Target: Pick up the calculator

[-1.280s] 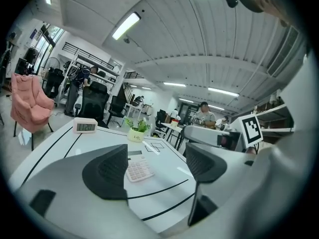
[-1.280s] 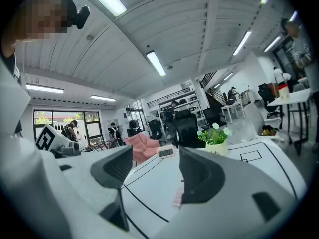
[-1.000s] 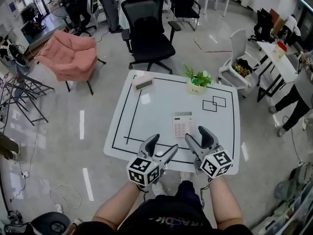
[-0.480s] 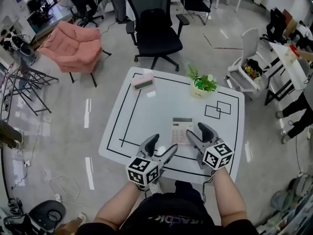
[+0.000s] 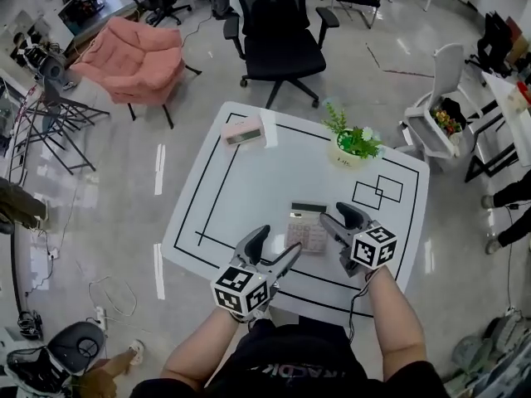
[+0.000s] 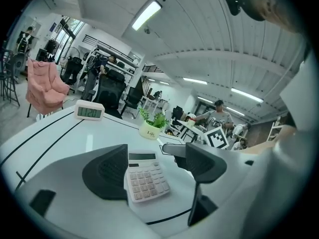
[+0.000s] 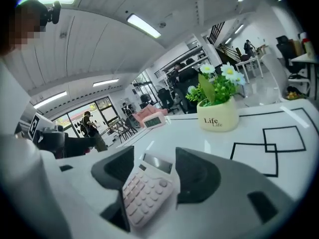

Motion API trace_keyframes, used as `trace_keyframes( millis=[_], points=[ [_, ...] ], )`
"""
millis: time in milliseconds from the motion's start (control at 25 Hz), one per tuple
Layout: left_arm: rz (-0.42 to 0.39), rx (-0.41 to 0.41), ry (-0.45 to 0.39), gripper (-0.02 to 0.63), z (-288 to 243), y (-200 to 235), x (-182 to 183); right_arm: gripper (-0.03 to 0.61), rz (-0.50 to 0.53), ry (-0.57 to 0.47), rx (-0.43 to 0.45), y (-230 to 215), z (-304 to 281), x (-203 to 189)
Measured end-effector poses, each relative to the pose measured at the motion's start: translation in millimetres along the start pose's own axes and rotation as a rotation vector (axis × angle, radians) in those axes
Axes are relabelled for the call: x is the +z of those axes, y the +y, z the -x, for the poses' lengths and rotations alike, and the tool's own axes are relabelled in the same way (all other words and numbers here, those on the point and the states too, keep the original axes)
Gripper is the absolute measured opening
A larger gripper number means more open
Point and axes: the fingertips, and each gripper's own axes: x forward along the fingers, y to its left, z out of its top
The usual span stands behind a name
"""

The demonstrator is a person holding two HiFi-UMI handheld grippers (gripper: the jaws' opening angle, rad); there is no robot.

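The pale pink calculator (image 5: 305,230) lies on the white table (image 5: 249,181), display end away from me. My right gripper (image 5: 332,214) is against its right edge, its left finger (image 5: 333,229) overlapping that edge. In the right gripper view the calculator (image 7: 149,193) fills the gap of the right gripper (image 7: 154,158); the jaws stand apart. My left gripper (image 5: 280,240) is open and holds nothing, just near-left of the calculator. In the left gripper view the calculator (image 6: 145,180) lies flat ahead of the left gripper (image 6: 157,156).
A pink desk clock (image 5: 243,133) stands at the table's far left. A potted plant (image 5: 355,149) sits at the far right, beside two taped squares (image 5: 377,193). A black office chair (image 5: 278,36) and a pink armchair (image 5: 137,56) stand beyond the table.
My right gripper has moved forward along the calculator's right side, and its jaws now frame it. The left gripper has barely moved. The head view has shifted.
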Motion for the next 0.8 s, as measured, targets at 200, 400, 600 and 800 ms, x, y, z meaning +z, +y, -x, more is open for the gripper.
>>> trace_keyframes(
  millis=[200, 400, 600, 800],
  points=[
    [0.028, 0.035, 0.013, 0.351, -11.9, 3.5, -9.0, 0.252, -0.029, 0.075, 0.060, -19.4, -18.1, -12.8],
    [0.048, 0.066, 0.023, 0.351, -19.9, 10.5, -13.7, 0.241, -0.053, 0.139, 0.133, -26.7, -35.2, -15.9],
    [0.064, 0.092, 0.020, 0.350, -21.9, 14.5, -16.9, 0.201, -0.045, 0.225, 0.209, -26.6, -47.5, -22.6],
    [0.078, 0.113, 0.016, 0.350, -20.3, 16.7, -18.1, 0.152, -0.023, 0.328, 0.293, -18.4, -54.1, -28.9]
  ],
)
